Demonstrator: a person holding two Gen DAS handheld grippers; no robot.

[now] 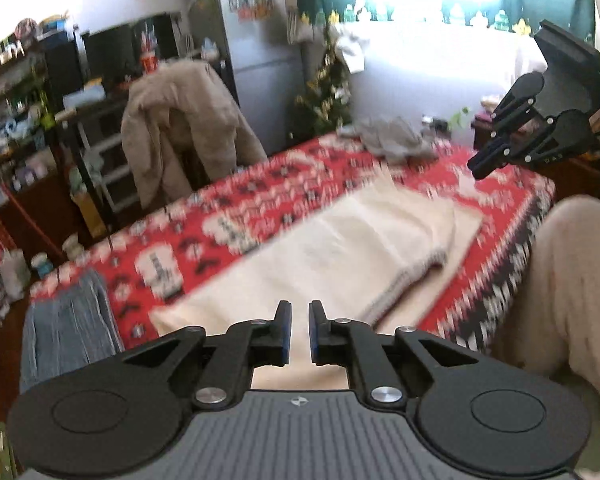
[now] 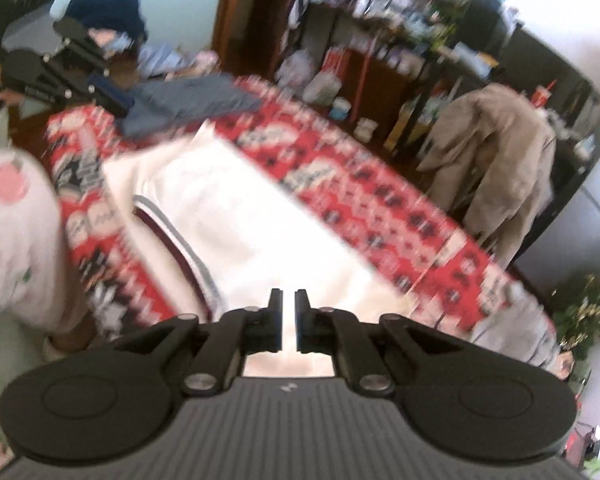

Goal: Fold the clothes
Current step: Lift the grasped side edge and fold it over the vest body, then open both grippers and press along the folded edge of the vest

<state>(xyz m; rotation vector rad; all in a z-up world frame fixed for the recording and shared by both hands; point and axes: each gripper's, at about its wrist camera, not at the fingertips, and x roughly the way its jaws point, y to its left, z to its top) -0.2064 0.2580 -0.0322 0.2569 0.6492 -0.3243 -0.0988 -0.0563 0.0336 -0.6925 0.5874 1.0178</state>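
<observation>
While both tools hang clear of the cloth, the left hand-held gripper and right hand-held gripper each show a narrow gap between the jaws, grasping nothing. Just beyond them a cream knit garment, partly folded with a ribbed hem, lies flat on the red patterned tabletop. Blue denim sits lower left; grey clothing lies upper centre.

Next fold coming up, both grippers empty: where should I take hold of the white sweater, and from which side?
Grip the ribbed striped hem of the white sweater, coming in low from the table edge nearest the person. That folded edge lies free on top and faces that side, so fingers could probably slide under it. Motion blur hides the layers, so go slowly.
</observation>
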